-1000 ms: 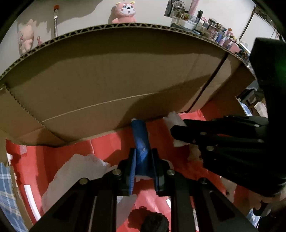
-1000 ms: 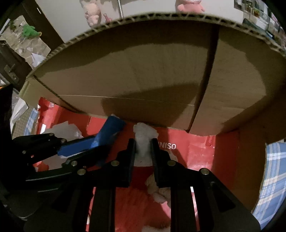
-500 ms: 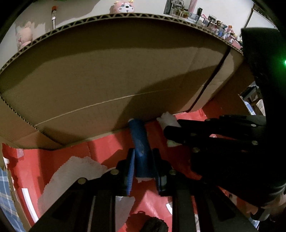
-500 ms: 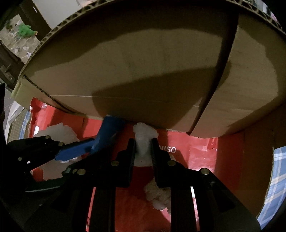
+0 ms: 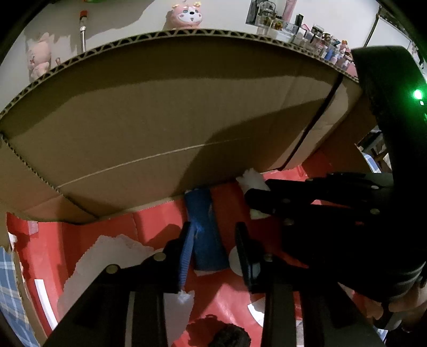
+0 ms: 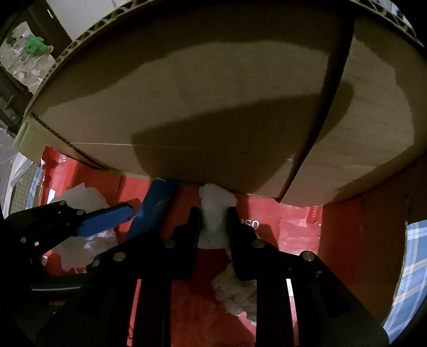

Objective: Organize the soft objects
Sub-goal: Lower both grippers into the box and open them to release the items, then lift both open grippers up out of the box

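Both grippers are inside a red-lined cardboard box (image 5: pixel 149 221). My left gripper (image 5: pixel 213 237) is open; a blue soft object (image 5: pixel 204 227) lies between its fingers on the box floor, its far end against the cardboard wall. It also shows in the right wrist view (image 6: pixel 154 211). My right gripper (image 6: pixel 213 221) is shut on a white fluffy soft object (image 6: pixel 214 211), held near the wall just right of the blue one. That white object (image 5: pixel 252 180) and the right gripper (image 5: pixel 267 197) show at the right of the left wrist view.
A tall cardboard flap (image 5: pixel 186 112) rises right in front of both grippers. White fluffy pieces lie on the red floor at the left (image 5: pixel 106 256) and under the right gripper (image 6: pixel 234 291). Pink plush toys (image 5: pixel 186 17) sit beyond the box.
My left gripper has opened and let go of the blue object, which now rests on the box floor. Both grippers have sunk deeper into the box. The right stays shut on the white object.
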Demonstrator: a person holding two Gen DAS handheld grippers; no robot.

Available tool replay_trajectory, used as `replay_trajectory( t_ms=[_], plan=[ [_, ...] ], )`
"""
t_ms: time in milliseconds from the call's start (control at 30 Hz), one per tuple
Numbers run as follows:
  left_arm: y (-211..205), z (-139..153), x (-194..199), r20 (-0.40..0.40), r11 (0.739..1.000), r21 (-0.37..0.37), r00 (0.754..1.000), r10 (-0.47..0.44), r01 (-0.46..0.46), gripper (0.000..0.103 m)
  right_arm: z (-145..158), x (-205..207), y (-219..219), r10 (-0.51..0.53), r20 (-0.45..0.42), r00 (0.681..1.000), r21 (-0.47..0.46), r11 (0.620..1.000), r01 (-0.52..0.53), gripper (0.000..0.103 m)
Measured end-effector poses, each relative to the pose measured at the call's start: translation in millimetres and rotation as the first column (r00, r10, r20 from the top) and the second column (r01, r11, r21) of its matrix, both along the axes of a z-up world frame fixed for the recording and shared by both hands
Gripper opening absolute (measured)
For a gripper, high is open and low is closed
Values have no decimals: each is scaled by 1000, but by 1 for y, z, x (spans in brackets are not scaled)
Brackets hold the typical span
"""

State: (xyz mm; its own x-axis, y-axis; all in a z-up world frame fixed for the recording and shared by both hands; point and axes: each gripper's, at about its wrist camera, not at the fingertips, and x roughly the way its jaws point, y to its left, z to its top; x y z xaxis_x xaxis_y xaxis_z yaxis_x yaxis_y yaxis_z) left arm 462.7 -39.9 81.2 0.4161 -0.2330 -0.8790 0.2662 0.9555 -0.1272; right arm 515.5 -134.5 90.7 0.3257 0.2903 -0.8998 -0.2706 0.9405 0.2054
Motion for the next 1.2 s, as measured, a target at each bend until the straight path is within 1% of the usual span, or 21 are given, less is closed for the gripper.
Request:
replay_trajectory(
  t_ms=[67, 100, 200, 267, 333, 367, 467, 533, 600, 667, 733, 800, 833, 867, 900, 933, 967, 1033, 1067, 1133, 1200],
  plan=[
    [1, 1, -1, 3, 1000, -3, 1000, 0, 0, 41, 1, 0, 2, -4, -2, 1000, 4, 1000, 4, 21],
    [1, 3, -2, 7, 1000, -3, 1000, 2, -1, 43, 2, 0, 2, -5, -3, 1000, 2, 1000, 5, 21],
    [0, 6, -3, 8, 1000, -1, 1000, 8, -8, 44, 3, -1, 4, -8, 1, 1000, -4, 1000, 8, 30],
    [1, 9, -5, 9, 1000, -5, 1000, 14, -14, 44, 4, -2, 5, -19, 12, 1000, -18, 1000, 19, 48],
    [0, 10, -7, 15, 1000, 6, 1000, 22, -23, 45, 7, -3, 4, -25, 22, 999, -11, 1000, 26, 55],
    [1, 12, -8, 16, 1000, 4, 1000, 23, -23, 46, 9, -4, 2, -31, 15, 999, 8, 999, 31, 55],
    [3, 18, -11, 23, 1000, 1, 999, 32, -32, 51, 16, -9, 2, -37, 26, 999, -3, 999, 37, 55],
    [3, 22, -16, 33, 999, 8, 999, 37, -37, 52, 23, -16, 2, -37, 37, 999, -7, 999, 38, 56],
    [4, 28, -22, 43, 999, 9, 998, 43, -44, 55, 32, -24, 1, -43, 43, 998, 0, 999, 43, 56],
    [6, 33, -29, 56, 999, 2, 997, 51, -51, 63, 43, -33, 1, -46, 58, 997, -6, 999, 46, 60],
    [8, 42, -38, 74, 998, -1, 995, 62, -63, 67, 53, -47, -1, -51, 80, 995, -12, 999, 52, 63],
    [12, 49, -51, 90, 998, -5, 993, 69, -69, 71, 64, -62, -4, -60, 96, 994, -5, 998, 61, 64],
    [14, 55, -59, 105, 997, -4, 992, 76, -76, 74, 69, -67, -6, -64, 103, 993, -5, 998, 64, 65],
    [13, 57, -66, 115, 997, -4, 990, 82, -82, 78, 74, -73, -9, -68, 114, 991, -9, 998, 69, 68],
    [15, 62, -74, 131, 996, -7, 987, 91, -91, 79, 82, -84, -10, -70, 133, 989, -18, 997, 73, 70],
    [18, 66, -80, 140, 995, -9, 985, 97, -96, 82, 81, -90, -13, -69, 144, 987, -21, 997, 73, 71],
    [20, 70, -87, 151, 995, -14, 983, 104, -104, 85, 88, -102, -13, -68, 159, 985, -22, 997, 73, 72],
    [27, 78, -103, 178, 993, -32, 977, 119, -115, 88, 93, -115, -17, -66, 170, 983, -24, 997, 71, 74],
    [31, 79, -109, 186, 992, -37, 975, 123, -119, 91, 98, -131, -18, -65, 186, 980, -28, 997, 71, 76],
    [37, 84, -123, 212, 990, -40, 967, 144, -138, 95, 102, -146, -16, -61, 204, 977, -34, 997, 69, 80],
    [43, 87, -138, 228, 988, -55, 961, 154, -145, 96, 103, -163, -18, -59, 219, 974, -38, 997, 69, 81]
  ],
)
